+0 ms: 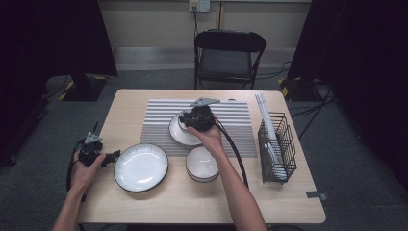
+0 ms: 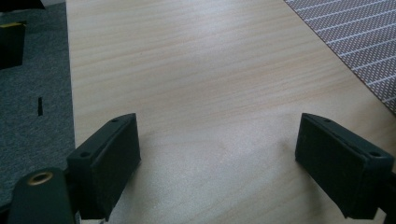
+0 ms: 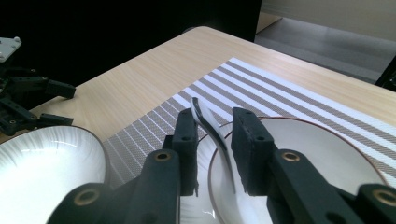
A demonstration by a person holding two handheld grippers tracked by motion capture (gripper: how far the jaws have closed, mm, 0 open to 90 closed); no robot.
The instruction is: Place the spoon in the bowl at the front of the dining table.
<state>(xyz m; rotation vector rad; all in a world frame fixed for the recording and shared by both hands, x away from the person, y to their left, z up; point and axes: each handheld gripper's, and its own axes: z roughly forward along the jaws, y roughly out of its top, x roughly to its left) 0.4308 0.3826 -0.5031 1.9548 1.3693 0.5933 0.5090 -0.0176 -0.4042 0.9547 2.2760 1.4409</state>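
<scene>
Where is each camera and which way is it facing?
High view: above the person's side, looking forward and down on the table; both forearms, left gripper and right gripper show.
Left gripper view: rides the left gripper, faces bare tabletop; open jaws.
Right gripper view: rides the right gripper, faces the mat; jaws flank a spoon over a plate.
High and right gripper views share the ribbed plate.

left gripper (image 2: pixel 219 158): black, blocky pads, brass screw | right gripper (image 3: pixel 212 149): black, grey plate, trailing cable
</scene>
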